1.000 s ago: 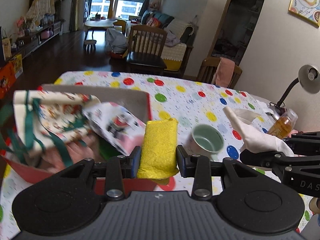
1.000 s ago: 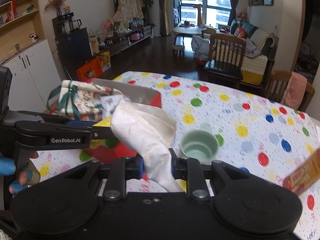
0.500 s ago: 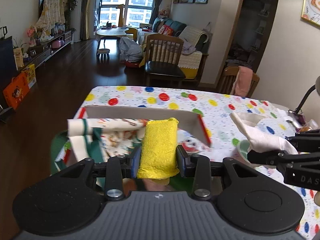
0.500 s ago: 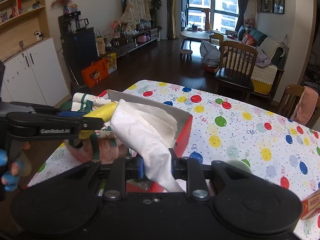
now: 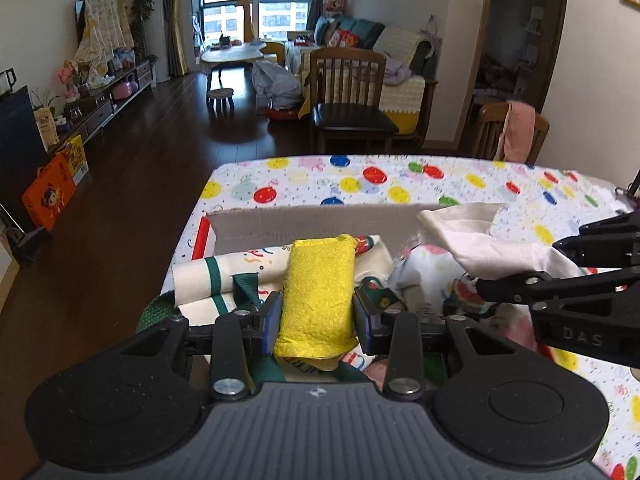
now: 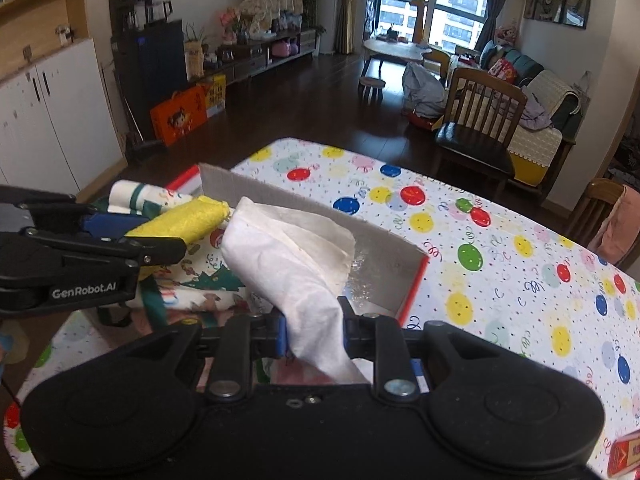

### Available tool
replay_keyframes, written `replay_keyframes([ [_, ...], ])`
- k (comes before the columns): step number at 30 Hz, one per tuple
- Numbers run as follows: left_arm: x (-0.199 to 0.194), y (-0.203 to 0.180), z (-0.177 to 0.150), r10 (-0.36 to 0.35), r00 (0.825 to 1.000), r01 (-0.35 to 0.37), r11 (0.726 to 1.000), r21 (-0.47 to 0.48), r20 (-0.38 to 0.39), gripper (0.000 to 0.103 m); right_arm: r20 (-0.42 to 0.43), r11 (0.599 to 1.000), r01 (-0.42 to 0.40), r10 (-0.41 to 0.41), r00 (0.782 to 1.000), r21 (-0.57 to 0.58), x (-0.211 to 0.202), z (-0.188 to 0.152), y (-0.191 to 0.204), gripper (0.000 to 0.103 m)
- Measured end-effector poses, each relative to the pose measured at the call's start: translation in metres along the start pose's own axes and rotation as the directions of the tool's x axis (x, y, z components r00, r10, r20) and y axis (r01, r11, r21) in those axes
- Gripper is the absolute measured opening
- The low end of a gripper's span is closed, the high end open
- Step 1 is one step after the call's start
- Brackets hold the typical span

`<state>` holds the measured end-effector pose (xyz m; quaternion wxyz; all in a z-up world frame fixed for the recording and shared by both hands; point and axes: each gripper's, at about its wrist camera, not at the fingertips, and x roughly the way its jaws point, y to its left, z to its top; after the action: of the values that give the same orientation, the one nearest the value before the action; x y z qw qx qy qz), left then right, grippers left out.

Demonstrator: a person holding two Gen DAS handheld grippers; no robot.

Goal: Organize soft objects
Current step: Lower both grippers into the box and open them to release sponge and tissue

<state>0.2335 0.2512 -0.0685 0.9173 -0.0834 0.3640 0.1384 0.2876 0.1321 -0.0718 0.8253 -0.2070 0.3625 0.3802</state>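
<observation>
Holding, left gripper (image 5: 316, 316): its fingers (image 5: 270, 320) pinch a yellow sponge cloth (image 5: 318, 292) from both sides; the cloth stands up between them, over the box.
Holding, right gripper (image 6: 314, 330): its fingers (image 6: 280, 334) pinch a white cloth (image 6: 288, 256) at its narrow lower end; the wide upper part fans out over the box.
Both grippers: they are side by side, the left one to the left of the right one; the yellow and the white cloth ends are just beside each other in the right wrist view.
Box (image 5: 320, 222): an open cardboard box with grey inner walls and a red outside, lying at the left edge of the surface, near its far left corner.
Box contents: a printed cloth bag with green straps (image 5: 224, 280) on the left side, and another printed soft item (image 5: 424, 280) on the right side.
Surface (image 6: 500, 248): covered with a white cloth with coloured dots.
Behind the surface: a wooden chair (image 5: 352, 100) on the dark floor.
</observation>
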Motion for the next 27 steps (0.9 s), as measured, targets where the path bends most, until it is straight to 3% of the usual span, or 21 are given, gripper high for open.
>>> replay_keyframes([
  [12, 0.033, 0.005, -0.008, -0.01, 0.996, 0.013, 0.999, 0.031, -0.088, 0.037, -0.043, 1.0, -0.014, 0.014, 0.999, -0.004, 0.023, -0.002, 0.012, 0.038],
  [16, 0.033, 0.005, -0.011, -0.011, 0.995, 0.015, 0.999, 0.037, -0.099, 0.037, -0.027, 1.0, -0.028, 0.028, 0.999, 0.001, 0.016, 0.0, 0.014, 0.055],
  [18, 0.029, 0.003, -0.012, -0.013, 0.996, 0.018, 0.998, 0.052, -0.093, 0.042, -0.022, 0.999, -0.038, 0.039, 0.999, 0.007, 0.012, 0.001, 0.014, 0.056],
  [20, 0.026, 0.004, -0.012, -0.025, 0.995, 0.029, 0.998, 0.047, -0.091, 0.059, -0.013, 0.999, -0.047, 0.047, 0.999, 0.014, 0.007, 0.001, 0.014, 0.062],
  [21, 0.024, 0.005, -0.012, -0.033, 0.995, 0.036, 0.999, 0.039, -0.09, 0.062, -0.005, 0.999, -0.046, 0.046, 0.999, 0.014, 0.003, 0.001, 0.014, 0.063],
  [27, 0.007, 0.001, -0.013, -0.061, 0.997, 0.063, 0.997, 0.045, -0.053, 0.063, 0.036, 0.998, -0.057, 0.056, 0.998, 0.026, -0.019, -0.002, 0.013, 0.066],
])
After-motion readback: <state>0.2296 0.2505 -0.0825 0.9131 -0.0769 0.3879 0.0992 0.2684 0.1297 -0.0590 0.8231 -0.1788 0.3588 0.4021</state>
